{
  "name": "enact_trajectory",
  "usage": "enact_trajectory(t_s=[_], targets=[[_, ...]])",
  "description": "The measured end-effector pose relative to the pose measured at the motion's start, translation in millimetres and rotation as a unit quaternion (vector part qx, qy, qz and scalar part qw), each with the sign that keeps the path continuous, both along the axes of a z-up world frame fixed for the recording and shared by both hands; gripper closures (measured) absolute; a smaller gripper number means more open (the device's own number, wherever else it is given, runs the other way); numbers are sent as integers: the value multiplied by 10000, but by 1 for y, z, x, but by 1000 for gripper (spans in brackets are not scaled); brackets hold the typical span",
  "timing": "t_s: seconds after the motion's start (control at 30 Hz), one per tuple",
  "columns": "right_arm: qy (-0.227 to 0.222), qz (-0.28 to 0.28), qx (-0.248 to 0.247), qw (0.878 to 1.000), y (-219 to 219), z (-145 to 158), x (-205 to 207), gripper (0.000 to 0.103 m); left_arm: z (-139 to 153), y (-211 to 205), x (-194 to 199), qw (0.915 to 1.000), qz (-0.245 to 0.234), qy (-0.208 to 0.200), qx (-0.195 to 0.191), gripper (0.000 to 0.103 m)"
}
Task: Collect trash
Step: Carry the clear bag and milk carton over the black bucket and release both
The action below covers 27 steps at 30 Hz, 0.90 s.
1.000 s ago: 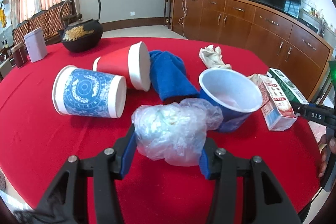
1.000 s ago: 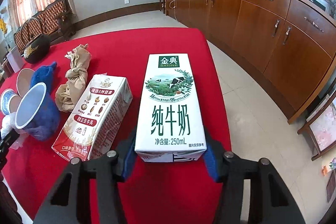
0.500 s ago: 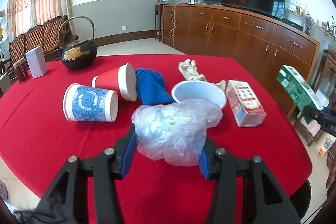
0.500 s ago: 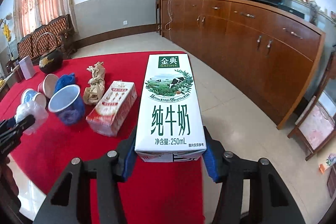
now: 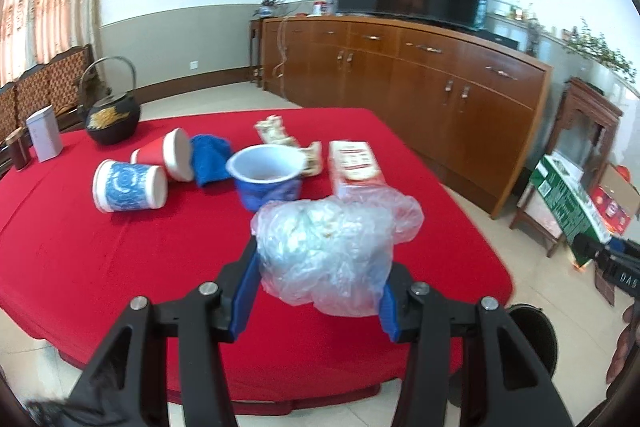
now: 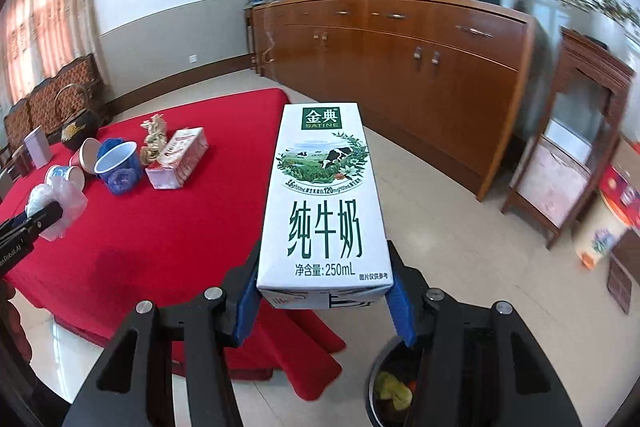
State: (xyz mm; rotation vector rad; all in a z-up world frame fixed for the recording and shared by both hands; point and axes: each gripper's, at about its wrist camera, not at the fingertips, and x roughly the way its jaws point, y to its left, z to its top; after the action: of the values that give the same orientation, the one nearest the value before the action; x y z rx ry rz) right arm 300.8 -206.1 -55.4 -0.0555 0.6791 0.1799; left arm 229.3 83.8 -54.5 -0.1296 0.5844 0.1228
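Readable print on the milk carton and both grippers

The milk carton (image 6: pixel 325 203) carries a green badge reading "金典 SATINE", a small line with "120", large green characters "纯牛奶", and below them "净含量:250mL". The left gripper (image 6: pixel 24 227), at the edge of the right wrist view, shows white letters "enRobot.AI", cut off at the start. The right gripper (image 5: pixel 616 267), seen from the left wrist, shows "DAS". Print on the red-and-white carton (image 5: pixel 354 163) is too blurred to read.
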Motion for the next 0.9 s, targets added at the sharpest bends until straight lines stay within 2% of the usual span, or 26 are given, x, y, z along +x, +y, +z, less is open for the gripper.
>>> enact_trajectory(t_s=[0.5, 0.9], targets=[[29, -624, 53, 9980, -73, -10, -67, 46, 4, -91, -25, 9955, -950, -60, 14, 51], [15, -1085, 93, 9941, -142, -16, -115, 46, 10, -175, -37, 9838, -1784, -93, 122, 51]])
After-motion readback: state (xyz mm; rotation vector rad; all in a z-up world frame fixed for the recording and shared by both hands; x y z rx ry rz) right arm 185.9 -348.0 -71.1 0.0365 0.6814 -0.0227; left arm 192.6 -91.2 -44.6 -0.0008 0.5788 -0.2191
